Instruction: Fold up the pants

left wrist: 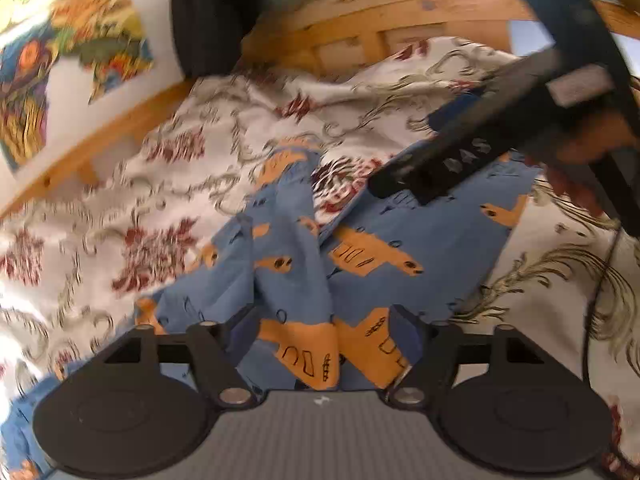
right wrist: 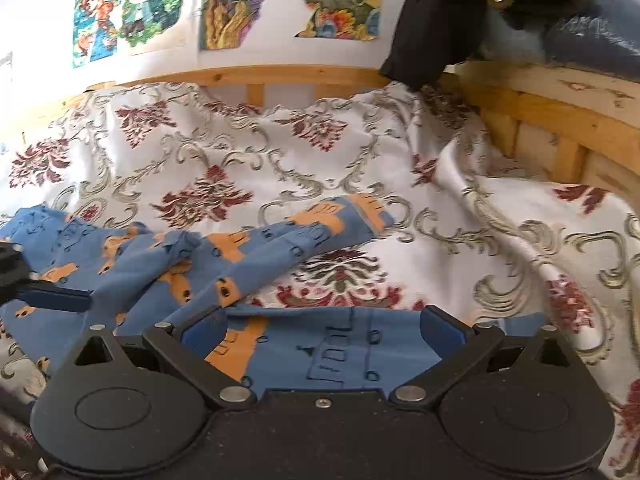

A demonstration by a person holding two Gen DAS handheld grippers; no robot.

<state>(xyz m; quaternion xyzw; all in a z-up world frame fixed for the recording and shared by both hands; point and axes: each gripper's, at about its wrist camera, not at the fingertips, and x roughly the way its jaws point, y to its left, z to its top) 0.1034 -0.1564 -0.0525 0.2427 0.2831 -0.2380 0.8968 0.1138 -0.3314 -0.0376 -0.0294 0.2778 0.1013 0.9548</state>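
On the bed, over the floral bedspread (right wrist: pixel 328 152), blue pants (right wrist: pixel 248 256) with orange print lie rumpled, one leg stretched toward the wooden bed frame (right wrist: pixel 560 120). Left gripper (left wrist: pixel 324 344) has a bunched fold of fabric between its fingers. Right gripper (right wrist: pixel 324 328) jaws spread wide, flat pant fabric between them, not pinched. Posters (right wrist: pixel 288 4) on the wall.

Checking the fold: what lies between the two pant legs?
Right wrist view: only bare flowered bedspread between the far pant leg and the near leg.
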